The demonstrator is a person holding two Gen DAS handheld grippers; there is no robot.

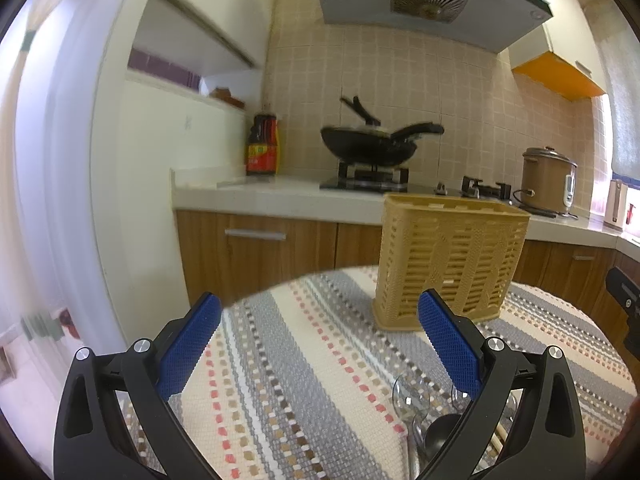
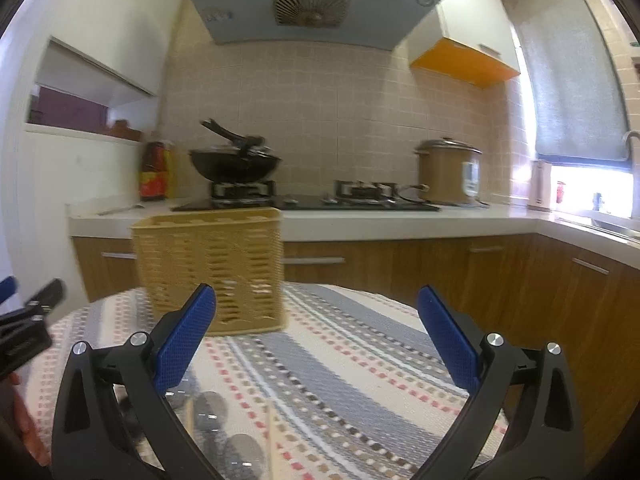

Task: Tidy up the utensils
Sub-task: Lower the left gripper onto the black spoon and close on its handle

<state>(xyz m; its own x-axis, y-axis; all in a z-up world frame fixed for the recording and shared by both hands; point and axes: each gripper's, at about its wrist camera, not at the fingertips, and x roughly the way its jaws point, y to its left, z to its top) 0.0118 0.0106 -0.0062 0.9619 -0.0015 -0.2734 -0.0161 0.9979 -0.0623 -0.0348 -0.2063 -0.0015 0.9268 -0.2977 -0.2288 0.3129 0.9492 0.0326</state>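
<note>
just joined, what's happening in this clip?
A person holds two handheld grippers over a table with a striped cloth, sorting utensils. The left gripper and right gripper are both open and hold nothing. A tan slotted utensil basket stands upright on the cloth and looks empty. The utensils, spoons and chopsticks, lie loose at the near edge. Nothing is picked up yet.

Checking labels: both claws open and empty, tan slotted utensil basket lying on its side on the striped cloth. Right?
Not quite: the tan slotted utensil basket stands upright on the striped cloth, per the left wrist view. Left claw and right claw are open and empty.
</note>
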